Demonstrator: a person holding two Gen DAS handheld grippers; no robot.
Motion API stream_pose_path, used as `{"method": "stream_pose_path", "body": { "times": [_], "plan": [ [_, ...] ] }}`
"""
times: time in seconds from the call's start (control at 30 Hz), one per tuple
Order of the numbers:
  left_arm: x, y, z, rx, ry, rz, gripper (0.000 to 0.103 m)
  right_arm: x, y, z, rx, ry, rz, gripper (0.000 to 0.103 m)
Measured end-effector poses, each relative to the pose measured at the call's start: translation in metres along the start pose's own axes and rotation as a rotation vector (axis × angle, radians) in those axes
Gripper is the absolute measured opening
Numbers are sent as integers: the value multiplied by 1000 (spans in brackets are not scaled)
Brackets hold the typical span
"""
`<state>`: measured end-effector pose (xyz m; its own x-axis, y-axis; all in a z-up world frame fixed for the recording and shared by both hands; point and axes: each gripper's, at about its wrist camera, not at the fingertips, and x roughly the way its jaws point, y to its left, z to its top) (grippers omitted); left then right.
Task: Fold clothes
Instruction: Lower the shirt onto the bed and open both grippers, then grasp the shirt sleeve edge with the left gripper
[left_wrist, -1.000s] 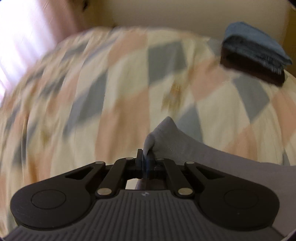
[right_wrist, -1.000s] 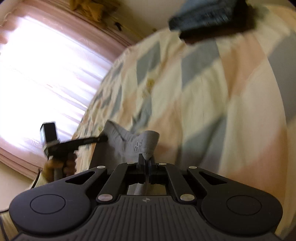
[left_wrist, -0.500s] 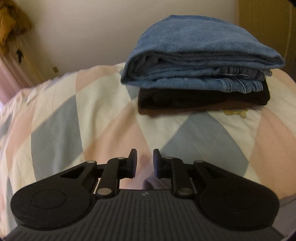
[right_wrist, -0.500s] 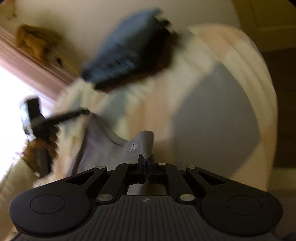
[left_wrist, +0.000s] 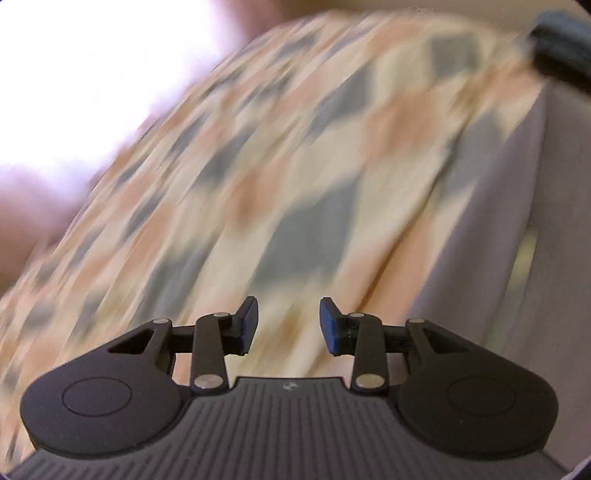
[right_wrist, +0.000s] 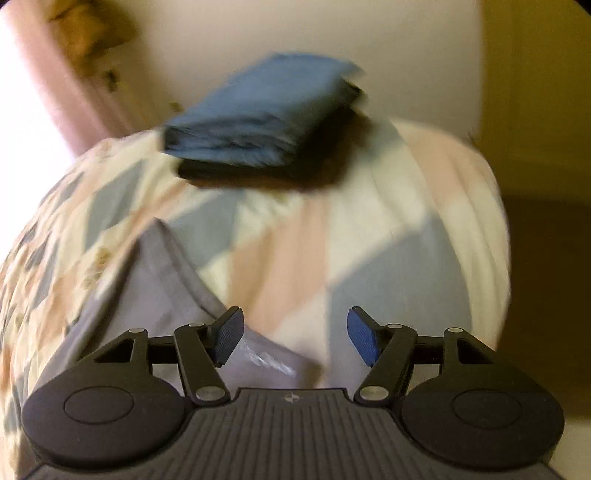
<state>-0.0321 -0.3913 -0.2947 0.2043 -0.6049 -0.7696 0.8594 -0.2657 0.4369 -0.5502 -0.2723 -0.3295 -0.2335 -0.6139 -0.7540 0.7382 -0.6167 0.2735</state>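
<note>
On patchwork bedspread (right_wrist: 295, 258): grey garment (right_wrist: 155, 295) released moments ago; right gripper (right_wrist: 295, 338) and left gripper (left_wrist: 288, 325) now wide apart, empty. Fold likely laid; re-grasp next.

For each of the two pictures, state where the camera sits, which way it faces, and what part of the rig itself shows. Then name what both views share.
Left wrist: on the left gripper, looking along its open fingers across the blurred patchwork quilt; grey garment at right.
Right wrist: on the right gripper, fingers open, facing the folded jeans stacked near the wall; grey garment lower left.
Shared: quilt, grey garment, jeans stack.
</note>
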Motion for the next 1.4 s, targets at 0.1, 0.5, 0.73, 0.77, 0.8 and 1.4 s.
{"method": "stream_pose_path", "body": {
  "times": [0.1,0.5,0.73,0.77,0.8,1.4],
  "plan": [
    [-32,6,-77,-37,122,22,32,5,29,1,-67,9,48,65],
    [-25,-47,-213,109,259,50,2,14,163,-84,-255,171,209,68],
    [-23,79,-158,200,-37,210,3,-20,174,-100,-244,134,145,68],
    [-19,103,-143,199,-77,237,3,-21,174,-100,-233,130,133,68],
    [-14,127,-127,192,-108,256,3,-23,173,-101,-220,129,122,68],
    [153,274,-154,-818,201,-229,43,-37,186,-132,-172,158,36,70]
  ]
}}
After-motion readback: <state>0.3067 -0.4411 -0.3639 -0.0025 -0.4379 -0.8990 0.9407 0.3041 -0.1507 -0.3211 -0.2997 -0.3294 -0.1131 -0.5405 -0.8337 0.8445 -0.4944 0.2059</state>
